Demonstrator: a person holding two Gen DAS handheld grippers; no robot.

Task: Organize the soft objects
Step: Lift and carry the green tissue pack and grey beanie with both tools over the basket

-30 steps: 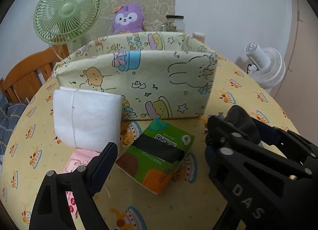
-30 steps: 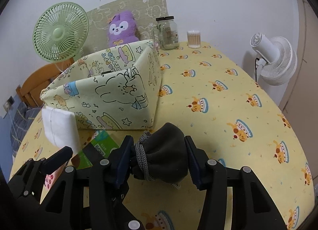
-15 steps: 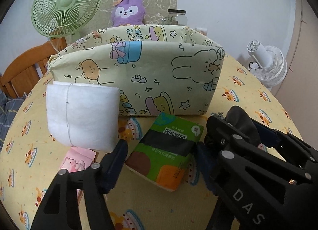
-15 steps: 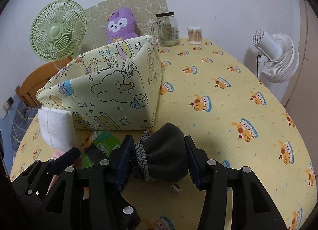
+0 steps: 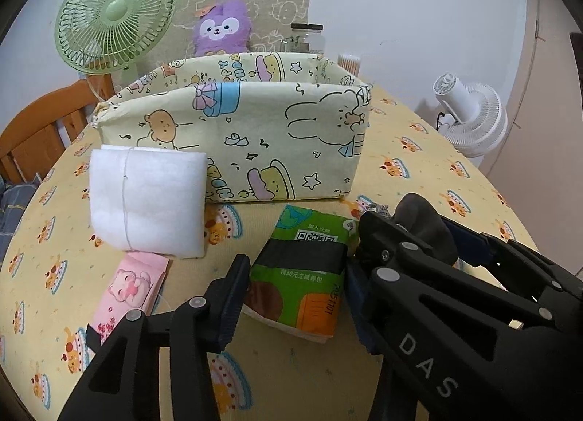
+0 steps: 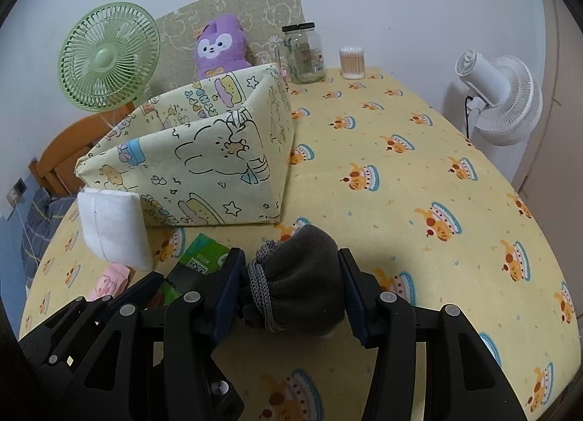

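Observation:
A green tissue pack lies on the yellow tablecloth in front of the cartoon-print fabric bin. My left gripper is open with its jaws on either side of the pack, close to touching it. A white padded roll leans against the bin's front left, with a pink tissue pack below it. My right gripper is shut on a dark grey drawstring pouch and holds it just right of the green pack. The bin stands ahead to the left.
A purple plush, a glass jar and a cotton-swab tub stand at the table's back. A green fan is at the back left, a white fan off the right edge. A wooden chair stands left.
My left gripper has moved forward and its jaws have come around the green tissue pack. My right gripper has stayed shut on the grey pouch, shifting slightly.

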